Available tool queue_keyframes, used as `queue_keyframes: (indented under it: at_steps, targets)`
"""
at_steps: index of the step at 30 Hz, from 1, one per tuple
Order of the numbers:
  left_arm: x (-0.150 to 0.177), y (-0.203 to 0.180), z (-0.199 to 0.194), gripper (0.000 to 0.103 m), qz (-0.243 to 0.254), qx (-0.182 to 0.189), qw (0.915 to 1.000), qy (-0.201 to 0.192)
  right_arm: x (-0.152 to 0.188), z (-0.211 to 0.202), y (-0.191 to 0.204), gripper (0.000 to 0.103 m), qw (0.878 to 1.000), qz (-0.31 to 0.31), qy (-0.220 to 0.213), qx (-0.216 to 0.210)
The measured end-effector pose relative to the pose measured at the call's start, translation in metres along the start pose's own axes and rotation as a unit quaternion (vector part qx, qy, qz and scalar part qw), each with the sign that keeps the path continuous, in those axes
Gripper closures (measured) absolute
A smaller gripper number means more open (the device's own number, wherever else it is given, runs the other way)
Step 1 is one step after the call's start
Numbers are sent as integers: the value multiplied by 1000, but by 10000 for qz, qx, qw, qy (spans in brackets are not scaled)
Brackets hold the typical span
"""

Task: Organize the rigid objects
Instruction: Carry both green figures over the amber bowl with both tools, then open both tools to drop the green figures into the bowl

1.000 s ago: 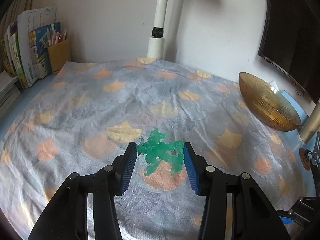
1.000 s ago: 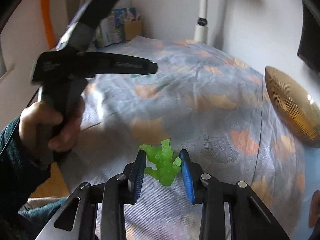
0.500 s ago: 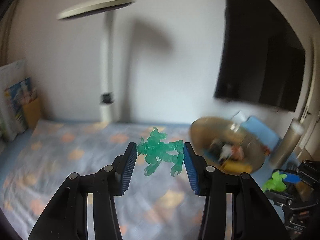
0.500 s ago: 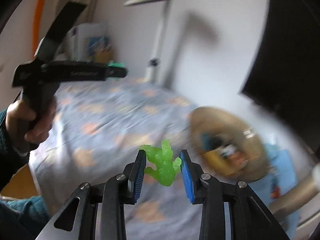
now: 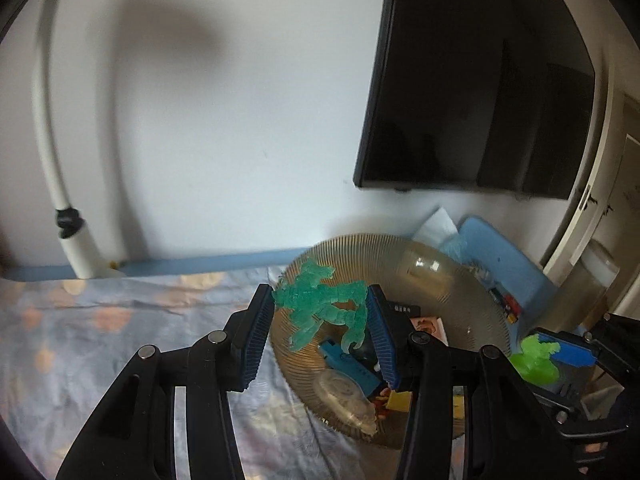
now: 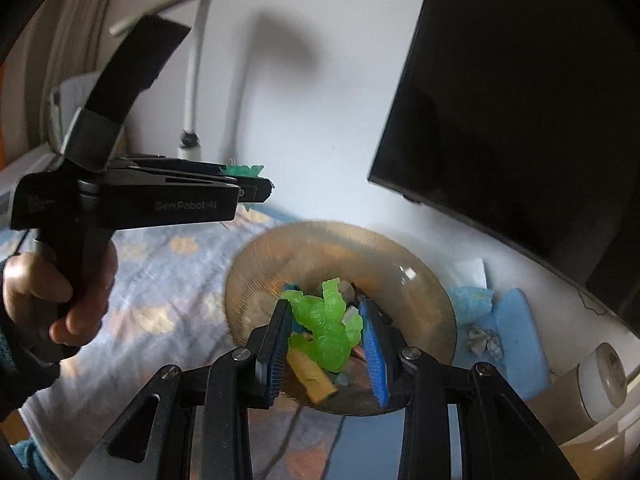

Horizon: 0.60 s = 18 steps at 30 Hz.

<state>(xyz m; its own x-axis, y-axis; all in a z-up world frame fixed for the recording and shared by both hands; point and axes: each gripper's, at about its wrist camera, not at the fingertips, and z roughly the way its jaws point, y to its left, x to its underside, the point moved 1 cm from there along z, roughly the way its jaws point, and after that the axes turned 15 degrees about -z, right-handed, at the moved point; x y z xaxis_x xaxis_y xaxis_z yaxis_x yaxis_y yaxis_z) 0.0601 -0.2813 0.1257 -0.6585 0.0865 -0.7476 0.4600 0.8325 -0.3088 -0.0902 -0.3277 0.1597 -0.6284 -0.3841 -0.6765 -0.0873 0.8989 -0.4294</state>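
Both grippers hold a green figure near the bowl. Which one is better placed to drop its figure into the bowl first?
Probably the right. The right gripper holds its lime figure in line with the bowl's middle, while in that view the left gripper with the teal figure is off to the bowl's left side.

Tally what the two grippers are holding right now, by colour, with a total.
Teal-green translucent figure, in the left gripper: 1
Lime-green figure, in the right gripper: 1
Total held: 2

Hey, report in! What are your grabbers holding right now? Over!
Left gripper shut on teal figure. Right gripper shut on lime figure. Both at amber bowl. Nothing blocking.
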Motion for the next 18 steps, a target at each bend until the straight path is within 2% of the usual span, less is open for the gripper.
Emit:
queue_keyframes:
  at_steps: [4, 8, 10, 11, 12, 13, 15, 18]
  targets:
    - [4, -5, 20, 59, 159, -64, 9998, 98, 12, 31, -13, 70, 9979, 241, 571, 194]
    - [4, -8, 28, 58, 189, -105, 9997, 114, 20, 43, -21, 70, 9971, 454, 613, -71]
    - [1, -7, 30, 47, 77, -109, 9999, 102, 20, 45, -20, 70, 9972, 373, 645, 7]
    - [0, -6, 29, 34, 23, -116, 9999, 85, 19, 47, -21, 69, 9972, 340, 665, 41]
    - [-1, -4, 28, 26, -33, -153, 9998, 96, 19, 49, -21, 66, 9968, 345, 717, 42]
    - [-1, -2, 25, 22, -78, -177, 9998, 95, 20, 52, -23, 59, 9961, 389, 797, 40]
    - [1, 6, 11, 22, -113, -191, 9997, 37, 23, 52, -25, 51, 9936, 546, 982, 121]
    - [4, 19, -15, 22, -103, -343, 9993, -113, 29, 40, -24, 51, 9925, 738, 969, 83]
